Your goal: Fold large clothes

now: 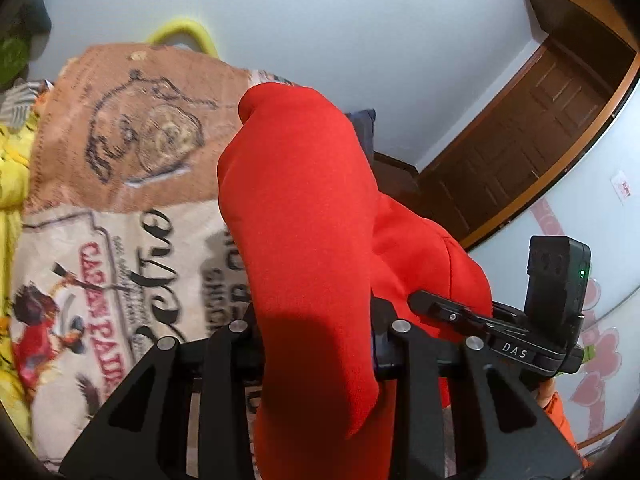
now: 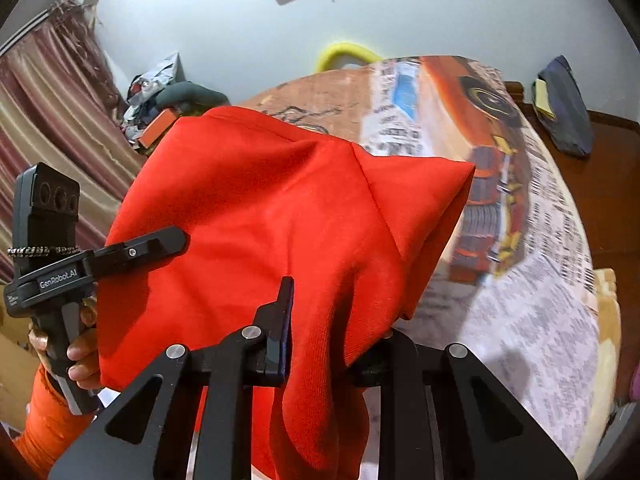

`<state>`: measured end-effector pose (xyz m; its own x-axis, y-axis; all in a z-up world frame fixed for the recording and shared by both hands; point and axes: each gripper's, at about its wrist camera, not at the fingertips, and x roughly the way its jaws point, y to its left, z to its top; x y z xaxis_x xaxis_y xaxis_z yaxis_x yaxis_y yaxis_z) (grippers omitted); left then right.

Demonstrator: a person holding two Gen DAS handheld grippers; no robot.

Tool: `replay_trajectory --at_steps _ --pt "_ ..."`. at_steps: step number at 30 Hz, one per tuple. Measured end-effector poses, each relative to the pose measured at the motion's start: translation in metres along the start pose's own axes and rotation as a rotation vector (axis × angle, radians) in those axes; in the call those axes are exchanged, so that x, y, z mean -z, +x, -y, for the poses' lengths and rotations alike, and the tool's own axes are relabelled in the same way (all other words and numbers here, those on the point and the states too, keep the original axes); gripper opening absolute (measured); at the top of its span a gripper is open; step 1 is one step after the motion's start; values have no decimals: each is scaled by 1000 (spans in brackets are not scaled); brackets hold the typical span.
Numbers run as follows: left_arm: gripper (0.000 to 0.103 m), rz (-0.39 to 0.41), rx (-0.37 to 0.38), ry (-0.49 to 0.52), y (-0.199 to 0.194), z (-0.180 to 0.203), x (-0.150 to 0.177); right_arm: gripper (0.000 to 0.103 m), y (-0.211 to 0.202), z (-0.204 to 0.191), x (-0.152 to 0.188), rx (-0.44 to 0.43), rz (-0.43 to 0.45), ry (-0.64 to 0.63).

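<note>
I have the garment (image 2: pixel 256 216) hanging between both grippers, above the printed blanket (image 1: pixel 120 128) that lies beneath and beyond it. In the right wrist view, the left gripper (image 2: pixel 176 238) sits at nine o'clock of the cloth, my hand (image 2: pixel 78 354) below it. The door (image 1: pixel 532 136) stands at two o'clock in the left view.

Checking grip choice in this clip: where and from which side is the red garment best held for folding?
By its near edge, from the person's side, one gripper toward each end. The red garment hangs doubled over, far fold draping onto the printed blanket; the left gripper and right gripper are both shut on that edge.
</note>
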<state>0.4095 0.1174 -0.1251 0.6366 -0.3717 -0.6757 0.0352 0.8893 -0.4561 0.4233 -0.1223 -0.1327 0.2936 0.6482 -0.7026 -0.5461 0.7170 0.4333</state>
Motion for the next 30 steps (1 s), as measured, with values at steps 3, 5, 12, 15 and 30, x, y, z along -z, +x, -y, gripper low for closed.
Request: replay_trajectory --at_steps 3,5,12,15,30 --pt "32 22 -22 2 -15 -19 -6 18 21 -14 -8 -21 -6 -4" --pt "32 33 -30 -9 -20 -34 -9 18 32 -23 -11 -33 -8 -8" --pt "32 39 -60 -109 -21 -124 -16 18 108 -58 -28 -51 -66 -42" --pt "32 37 -89 -156 -13 -163 -10 18 147 -72 -32 -50 -115 -61" --pt "47 -101 -228 -334 32 -302 52 29 260 -120 0 79 -302 -241"
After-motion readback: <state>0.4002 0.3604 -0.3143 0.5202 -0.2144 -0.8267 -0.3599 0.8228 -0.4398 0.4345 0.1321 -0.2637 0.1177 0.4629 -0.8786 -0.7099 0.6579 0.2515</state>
